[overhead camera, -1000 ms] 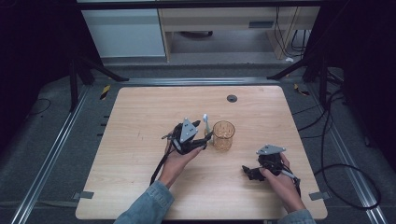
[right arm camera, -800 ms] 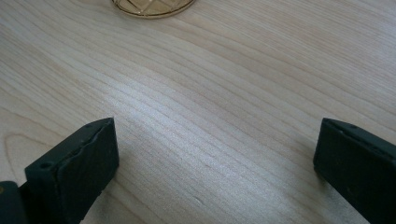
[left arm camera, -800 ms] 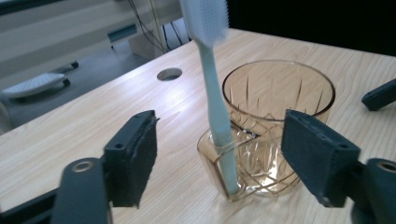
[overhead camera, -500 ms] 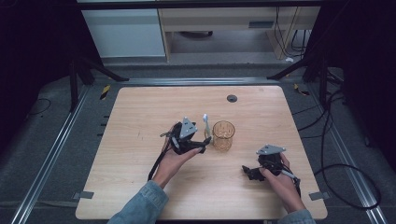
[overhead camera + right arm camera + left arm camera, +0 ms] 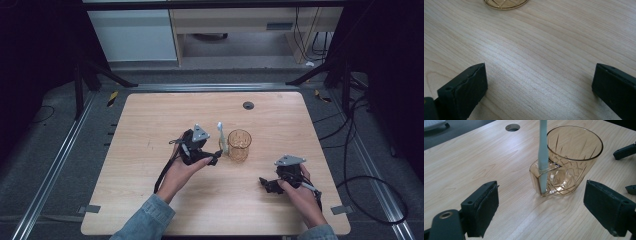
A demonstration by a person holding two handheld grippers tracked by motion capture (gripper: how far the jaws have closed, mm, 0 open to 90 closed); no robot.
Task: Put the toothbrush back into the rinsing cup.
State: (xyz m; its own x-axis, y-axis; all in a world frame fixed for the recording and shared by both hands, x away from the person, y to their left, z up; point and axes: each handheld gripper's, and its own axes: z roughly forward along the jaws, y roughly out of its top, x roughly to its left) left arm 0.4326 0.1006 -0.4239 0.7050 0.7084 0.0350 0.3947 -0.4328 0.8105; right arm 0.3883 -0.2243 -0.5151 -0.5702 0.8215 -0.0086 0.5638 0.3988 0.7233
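Nearest us we count two claws, the right claw (image 5: 265, 183) and the left claw (image 5: 216, 156), both spread apart over the counter (image 5: 150, 125), then one amber glass (image 5: 569, 160) mid-counter with one pale toothbrush (image 5: 542, 157) upright in its side pocket, nothing between.

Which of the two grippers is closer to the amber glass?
The left gripper, its open jaws right beside the amber glass; the right gripper sits farther back.
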